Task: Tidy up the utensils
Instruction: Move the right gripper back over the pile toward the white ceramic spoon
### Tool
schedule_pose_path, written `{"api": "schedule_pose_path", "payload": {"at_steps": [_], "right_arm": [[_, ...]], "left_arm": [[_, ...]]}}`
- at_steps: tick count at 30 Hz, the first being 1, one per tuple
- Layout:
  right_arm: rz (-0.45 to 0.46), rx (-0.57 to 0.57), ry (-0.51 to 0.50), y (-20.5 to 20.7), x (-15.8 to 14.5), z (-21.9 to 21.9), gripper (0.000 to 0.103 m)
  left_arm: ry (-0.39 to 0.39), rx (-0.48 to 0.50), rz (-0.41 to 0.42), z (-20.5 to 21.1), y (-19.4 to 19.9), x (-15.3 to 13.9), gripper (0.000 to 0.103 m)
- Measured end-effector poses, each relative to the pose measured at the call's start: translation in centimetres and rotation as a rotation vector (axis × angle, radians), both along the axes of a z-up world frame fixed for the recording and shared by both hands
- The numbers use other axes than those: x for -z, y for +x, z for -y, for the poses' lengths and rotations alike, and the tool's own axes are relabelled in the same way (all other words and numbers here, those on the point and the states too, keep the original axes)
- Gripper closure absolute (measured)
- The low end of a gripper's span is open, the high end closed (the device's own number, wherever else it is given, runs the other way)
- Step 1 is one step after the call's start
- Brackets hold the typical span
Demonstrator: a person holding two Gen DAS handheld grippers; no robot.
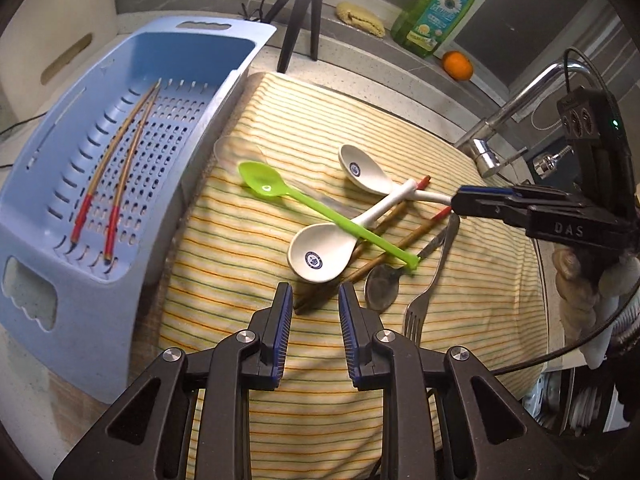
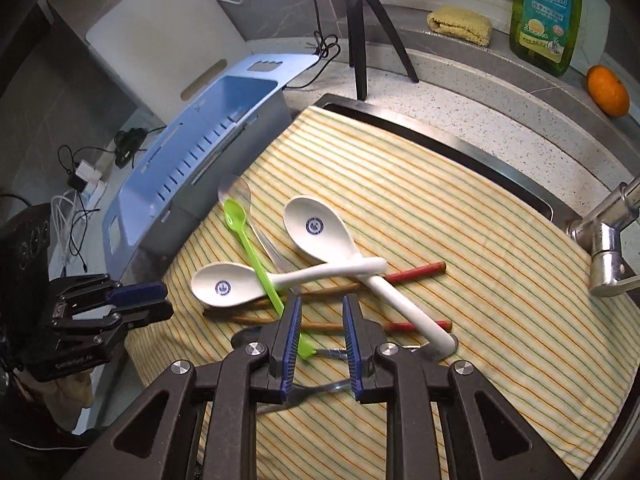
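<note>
While both claws hang open, blue basket (image 1: 224, 92) holds 2 chopsticks (image 1: 116, 184).

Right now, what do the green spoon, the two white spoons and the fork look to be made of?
Green spoon: translucent plastic, since light glows through it. White spoons: glossy, thick, with printed blue emblems, so ceramic or melamine; I cannot tell which. Fork: dull grey metal, probably stainless steel.

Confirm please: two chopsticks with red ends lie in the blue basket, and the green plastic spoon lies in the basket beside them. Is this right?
Not quite. The two chopsticks do lie in the blue basket, but the green plastic spoon lies on the striped cloth, across a white spoon. The left wrist view shows this.
</note>
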State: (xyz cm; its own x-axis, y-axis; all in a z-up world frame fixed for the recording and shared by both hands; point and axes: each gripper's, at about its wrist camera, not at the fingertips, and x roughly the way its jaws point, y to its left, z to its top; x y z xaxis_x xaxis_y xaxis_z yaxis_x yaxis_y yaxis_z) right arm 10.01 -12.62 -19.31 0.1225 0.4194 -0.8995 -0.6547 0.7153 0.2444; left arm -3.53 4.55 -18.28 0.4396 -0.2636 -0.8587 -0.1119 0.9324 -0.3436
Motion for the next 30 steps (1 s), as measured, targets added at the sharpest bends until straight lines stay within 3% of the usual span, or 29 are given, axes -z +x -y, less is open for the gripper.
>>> {"api": "schedule_pose_path", "payload": {"at_steps": [4,7,11,17,21,30], "right_arm": [[-0.005,-0.013,-0.014,-0.1,0.7,0.4,0.084],[-0.055,0.033,0.021,0.9,1.0,1.0,0.084],[-0.051,0.062,0.05,1.7,0.6,0.9,0.084],[-0.09,0.002,0.085,1.1,0.6,-1.4,0.084],[-0.088,-0.086,0.024,-0.4,2.1,-3.6,0.084],[-0.072,-0.16,-0.093,-1.6,4.7,-5.2,0.084]], "left_arm": [[0.006,-0.023,-0.017,-0.1,0.1,0.6,0.081],[0.01,-0.036,-0.023,-0.4,0.2,0.8,0.081],[0.019,-0.04,-0.029,-0.7,0.6,1.0,0.081],[0.033,-0.021,-0.039,-0.5,1.2,1.4,0.081],[0.036,-0.014,-0.043,-0.5,1.5,1.5,0.081],[0.022,-0.011,-0.052,-0.7,2.0,1.9,0.081]]}}
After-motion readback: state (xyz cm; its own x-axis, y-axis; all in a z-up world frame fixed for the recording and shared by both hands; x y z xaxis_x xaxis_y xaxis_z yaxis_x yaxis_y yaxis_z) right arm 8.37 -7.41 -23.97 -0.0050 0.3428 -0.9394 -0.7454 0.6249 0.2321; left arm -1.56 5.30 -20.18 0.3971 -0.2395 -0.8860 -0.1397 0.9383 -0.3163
